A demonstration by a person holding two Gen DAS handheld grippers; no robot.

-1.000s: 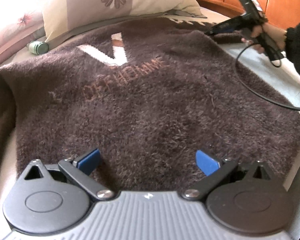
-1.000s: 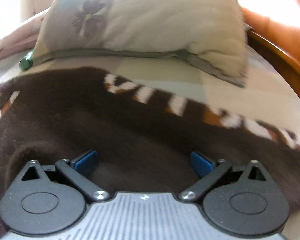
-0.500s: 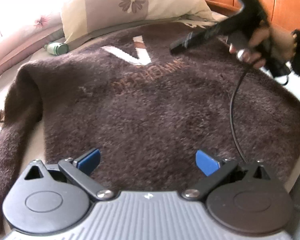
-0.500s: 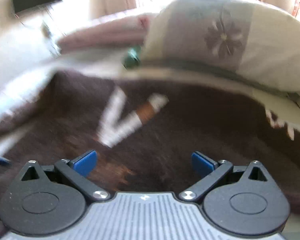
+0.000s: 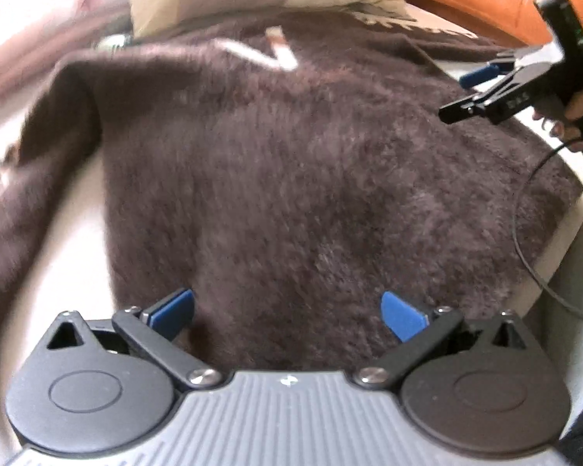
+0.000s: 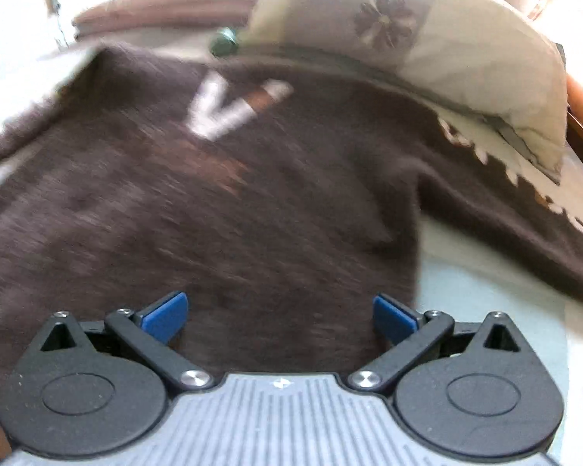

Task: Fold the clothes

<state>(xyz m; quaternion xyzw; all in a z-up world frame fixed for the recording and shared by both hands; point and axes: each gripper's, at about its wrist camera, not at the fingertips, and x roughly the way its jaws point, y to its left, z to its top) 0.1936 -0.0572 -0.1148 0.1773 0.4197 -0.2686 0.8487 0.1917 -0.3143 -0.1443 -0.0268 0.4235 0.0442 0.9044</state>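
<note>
Sweater: the fuzzy dark-brown knit sweater (image 5: pixel 311 163) with a white V at the chest lies spread flat, front up, on the bed (image 5: pixel 77 264), collar toward the flowered cream pillow (image 6: pixel 427 39).
Sleeves: one sleeve (image 5: pixel 39 163) trails out on my left, the other, patterned sleeve (image 6: pixel 524 209) runs out on my right; neither is folded over the body.
Left gripper (image 5: pixel 287 310): jaws wide apart, holding nothing, low over the hem end of the body.
Right gripper (image 6: pixel 280 312): jaws wide apart, holding nothing, over the body's right edge near the armpit.
Step in hand: as I judge it, the sweater is laid out unfolded and both hands are poised over it; this fits a garment about to be folded or one just spread open again.
Next move: any grasp calls for pinching only the thick pile's edge.
</note>
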